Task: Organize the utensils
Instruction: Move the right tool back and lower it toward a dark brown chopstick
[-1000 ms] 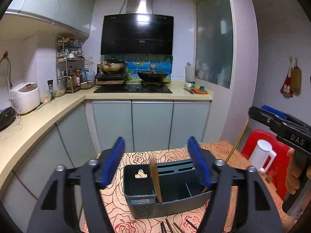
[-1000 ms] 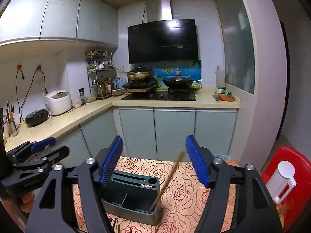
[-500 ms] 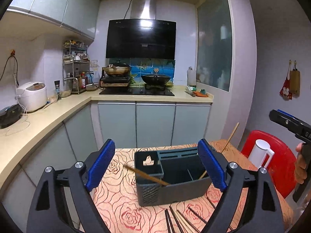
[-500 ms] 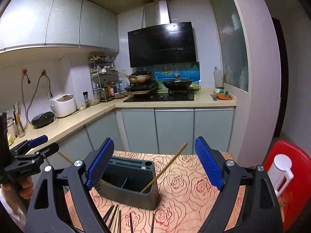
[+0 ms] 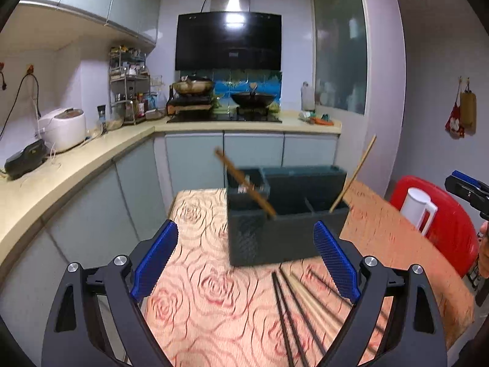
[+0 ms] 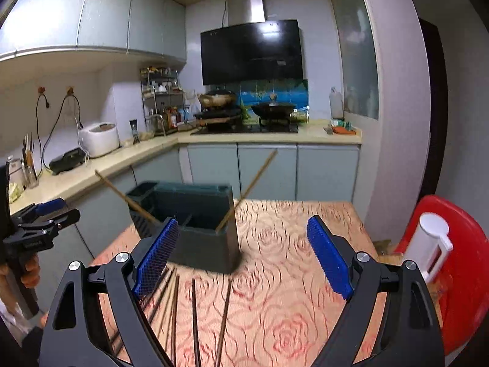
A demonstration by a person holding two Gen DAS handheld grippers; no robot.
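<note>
A dark grey utensil holder [image 5: 284, 214] stands on the rose-patterned table [image 5: 207, 290]; it also shows in the right wrist view [image 6: 198, 214]. Two wooden chopsticks lean out of it, one to the left [image 5: 244, 183] and one to the right [image 5: 354, 174]. Several loose chopsticks [image 5: 299, 312] lie on the table in front of the holder, also seen in the right wrist view [image 6: 195, 315]. My left gripper [image 5: 244, 260] is open and empty, above the table before the holder. My right gripper [image 6: 241, 257] is open and empty, above the loose chopsticks.
A red stool [image 6: 458, 269] with a white jug [image 6: 431, 241] stands right of the table. The kitchen counter [image 5: 76, 165] runs along the left and back, with a rice cooker [image 5: 64, 128] and stove [image 5: 226, 116].
Both grippers have pulled back and away from the holder. Each has let go of a chopstick, which now leans in the holder. More loose chopsticks show on the table.
</note>
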